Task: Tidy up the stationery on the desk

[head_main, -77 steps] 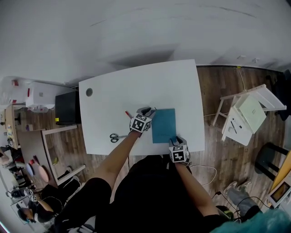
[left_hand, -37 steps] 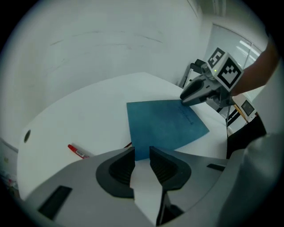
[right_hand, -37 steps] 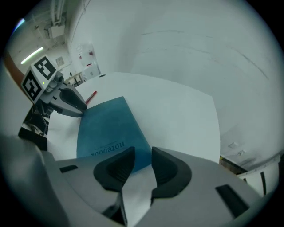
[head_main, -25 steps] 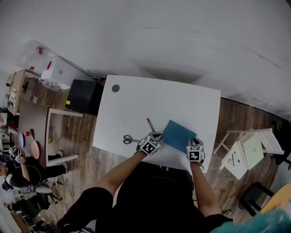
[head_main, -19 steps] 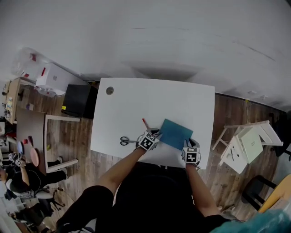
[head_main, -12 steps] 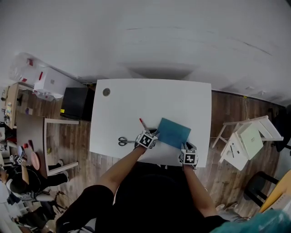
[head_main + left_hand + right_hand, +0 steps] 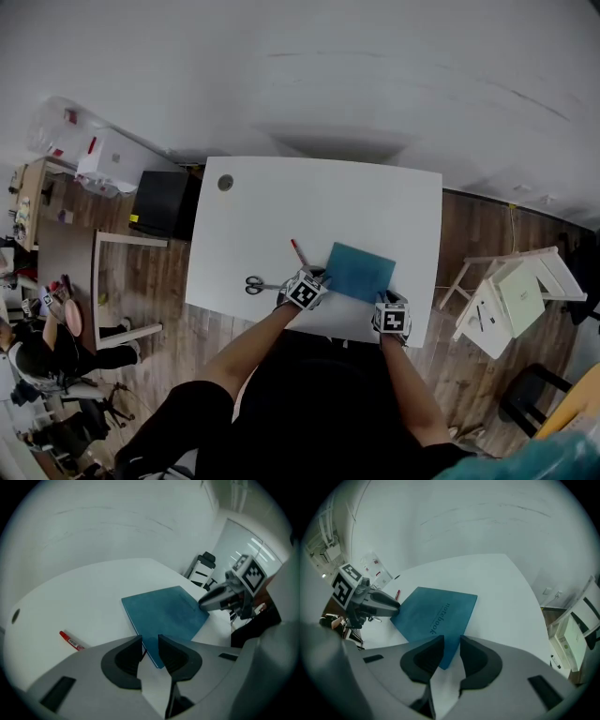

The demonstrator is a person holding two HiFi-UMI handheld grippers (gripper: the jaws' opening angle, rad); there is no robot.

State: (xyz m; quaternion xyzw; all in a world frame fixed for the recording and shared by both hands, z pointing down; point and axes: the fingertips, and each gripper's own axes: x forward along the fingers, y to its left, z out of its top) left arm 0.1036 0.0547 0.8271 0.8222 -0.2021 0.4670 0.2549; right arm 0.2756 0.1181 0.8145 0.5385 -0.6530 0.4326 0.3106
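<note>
Nearest the person, the right gripper (image 7: pixel 383 300) sits at the 5 o'clock corner of a thin teal notebook (image 7: pixel 359 272). Its jaws have just been opening and stand released, with that corner showing in the gap between them, unpinched. The left gripper (image 7: pixel 321 276) is at the notebook's 8 o'clock corner, jaws likewise apart (the corner lies in their gap, not clamped). The notebook rests flat on the white desk (image 7: pixel 281 202), close to its near edge. Small grey scissors (image 7: pixel 255 285) lie at the left gripper's 9 o'clock, and a red pen (image 7: pixel 297 251) at its 11 o'clock. Farthest off, a round grey hole (image 7: pixel 225 183) marks the desk's 10 o'clock corner.
</note>
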